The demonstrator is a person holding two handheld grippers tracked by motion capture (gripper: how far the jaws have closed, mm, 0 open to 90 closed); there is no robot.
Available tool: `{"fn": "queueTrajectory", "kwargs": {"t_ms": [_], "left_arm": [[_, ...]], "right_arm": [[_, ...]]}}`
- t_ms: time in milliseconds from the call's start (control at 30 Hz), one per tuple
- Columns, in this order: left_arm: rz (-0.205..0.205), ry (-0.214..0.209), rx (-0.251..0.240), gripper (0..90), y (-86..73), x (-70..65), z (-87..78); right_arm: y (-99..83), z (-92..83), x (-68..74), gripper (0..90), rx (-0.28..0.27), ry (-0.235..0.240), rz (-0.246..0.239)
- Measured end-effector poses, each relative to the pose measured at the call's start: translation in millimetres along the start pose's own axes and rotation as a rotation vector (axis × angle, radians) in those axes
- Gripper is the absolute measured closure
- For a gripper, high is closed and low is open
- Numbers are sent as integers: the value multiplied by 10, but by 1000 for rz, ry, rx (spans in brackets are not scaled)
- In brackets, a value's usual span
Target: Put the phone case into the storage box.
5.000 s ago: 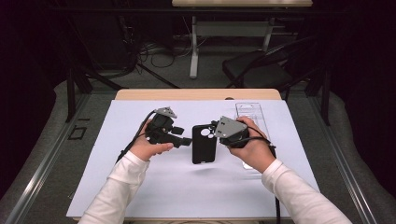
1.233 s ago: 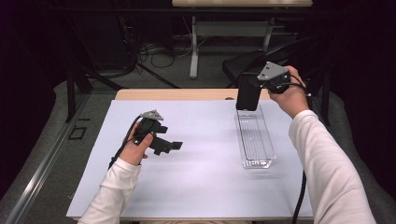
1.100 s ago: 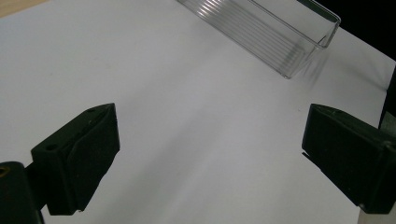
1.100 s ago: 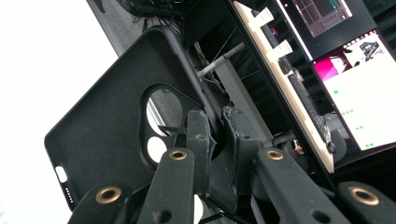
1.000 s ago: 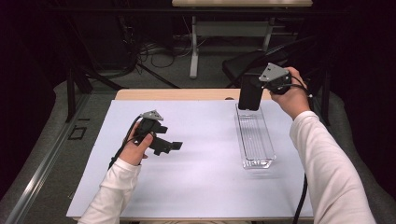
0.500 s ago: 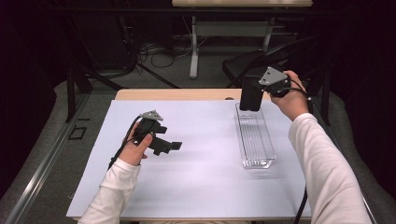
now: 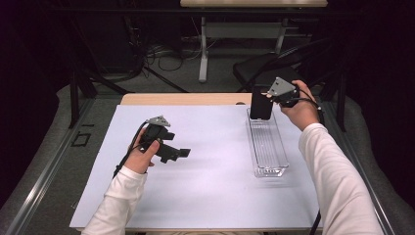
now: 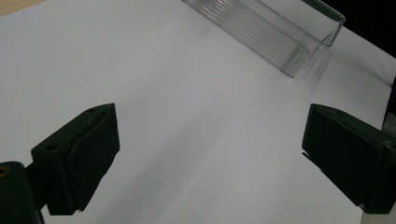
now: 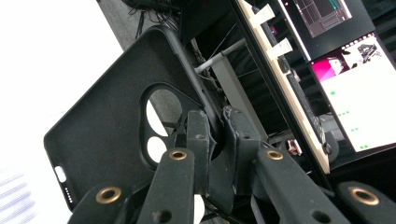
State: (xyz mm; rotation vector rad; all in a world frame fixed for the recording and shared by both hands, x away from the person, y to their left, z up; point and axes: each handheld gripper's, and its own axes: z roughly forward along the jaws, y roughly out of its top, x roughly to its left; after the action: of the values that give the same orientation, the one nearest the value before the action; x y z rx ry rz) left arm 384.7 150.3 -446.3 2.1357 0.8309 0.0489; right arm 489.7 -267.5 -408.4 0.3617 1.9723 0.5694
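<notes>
A black phone case (image 7: pixel 261 104) hangs upright over the far end of a clear plastic tray (image 7: pixel 266 145), just above the tray's far wall. My right gripper (image 7: pixel 268 98) is shut on the case's edge near the camera cut-out; in the right gripper view the case (image 9: pixel 121 130) is pinched between the two jaws of that gripper (image 9: pixel 215 140). My left gripper (image 7: pixel 180 153) hovers over the white mat at the left, jaws wide open with nothing between them. In the left gripper view the open gripper (image 8: pixel 210 161) faces bare mat, with the tray (image 8: pixel 299 46) beyond.
A white mat (image 7: pixel 205 196) covers the tabletop; a strip of wooden table edge (image 7: pixel 181 99) shows at the back. Dark floor, cables and a desk leg lie beyond the table. Lit monitors (image 9: pixel 355 84) appear in the right gripper view.
The right hand has sunk a little with the phone case, bringing it closer to the tray's far end. The left hand has kept still.
</notes>
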Motion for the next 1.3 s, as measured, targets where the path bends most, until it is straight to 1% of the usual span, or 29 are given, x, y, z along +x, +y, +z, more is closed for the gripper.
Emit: {"fn": "queueTrajectory", "kwargs": {"t_ms": [100,200,400,567,700,833,967,1100,1233,1267,1300], "left_arm": [[-4,-1,-1,44,-3,6,5],[-4,0,1,44,-4,8,9],[-4,-1,4,44,-4,6,14],[-7,2,3,44,-7,12,22],[-5,1,5,44,-8,15,26],[-7,1,4,44,-9,15,25],[-8,0,4,43,-10,21,21],[-7,1,4,44,-11,20,19],[-6,1,4,44,-10,19,18],[-6,1,4,44,-10,19,18],[-6,1,4,44,-10,19,19]], "right_arm": [[2,10,24,815,-9,-3,1],[-4,30,42,815,-14,-6,-9],[-40,57,86,815,-4,-11,-4],[-64,81,115,816,-8,-14,-1],[-62,102,152,816,3,-11,-16],[-52,115,168,815,-8,-18,-13],[-37,135,183,816,-10,-21,-34],[-42,150,206,815,-7,-22,-44],[-49,153,227,816,2,-22,-37],[-56,166,228,815,-10,-25,-55],[-64,163,238,815,-4,-28,-50]]}}
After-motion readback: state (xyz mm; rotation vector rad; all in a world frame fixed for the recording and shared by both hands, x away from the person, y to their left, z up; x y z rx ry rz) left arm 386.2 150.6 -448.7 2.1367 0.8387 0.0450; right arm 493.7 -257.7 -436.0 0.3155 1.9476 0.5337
